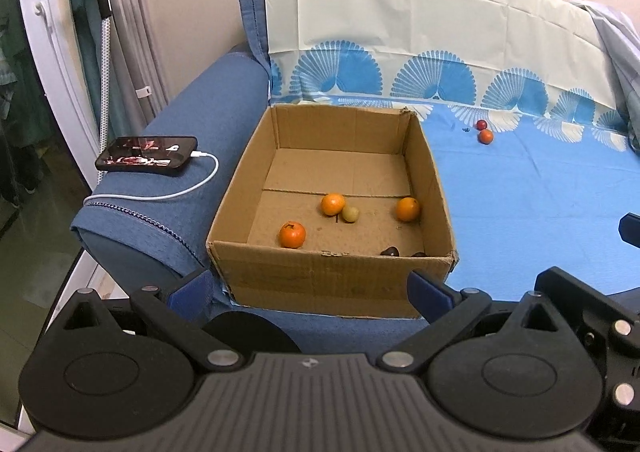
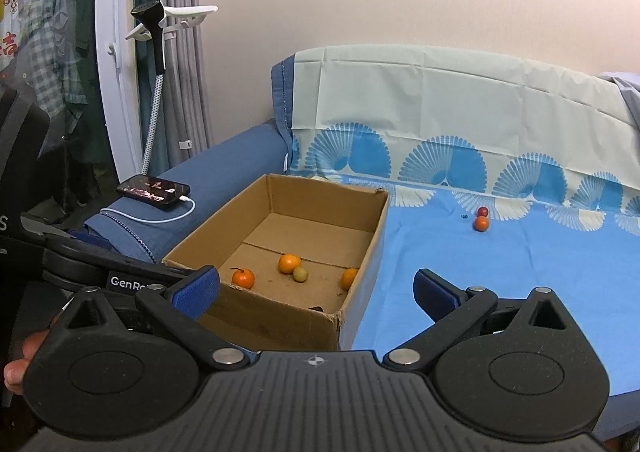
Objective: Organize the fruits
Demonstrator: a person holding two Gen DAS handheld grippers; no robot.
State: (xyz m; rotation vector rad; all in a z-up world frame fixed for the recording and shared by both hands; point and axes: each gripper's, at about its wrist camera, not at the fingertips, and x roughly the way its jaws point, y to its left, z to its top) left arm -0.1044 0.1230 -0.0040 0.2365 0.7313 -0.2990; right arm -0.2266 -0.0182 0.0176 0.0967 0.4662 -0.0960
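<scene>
An open cardboard box [image 1: 320, 280] [image 2: 280, 316] sits on the blue sofa seat. Inside lie three oranges [image 1: 292, 234] [image 1: 333, 204] [image 1: 407, 209], a small yellow-green fruit [image 1: 350, 213] [image 2: 300, 274] and dark fruits [image 1: 390, 251] by the near wall. On the blue cloth, far right of the box, a small orange fruit [image 1: 485, 136] [image 2: 481, 223] touches a dark red one [image 1: 481, 125] [image 2: 483, 210]. My left gripper [image 1: 310, 292] is open and empty, just short of the box's near wall. My right gripper [image 2: 316, 292] is open and empty, over the box's near right corner.
A phone [image 1: 147, 158] [image 2: 153, 188] with a white charging cable lies on the sofa's left armrest. A garment steamer stand [image 2: 156, 63] and curtains rise beyond it. The patterned cloth [image 1: 540, 203] covers the seat and backrest. A person's fingers [image 2: 20, 360] show at the lower left.
</scene>
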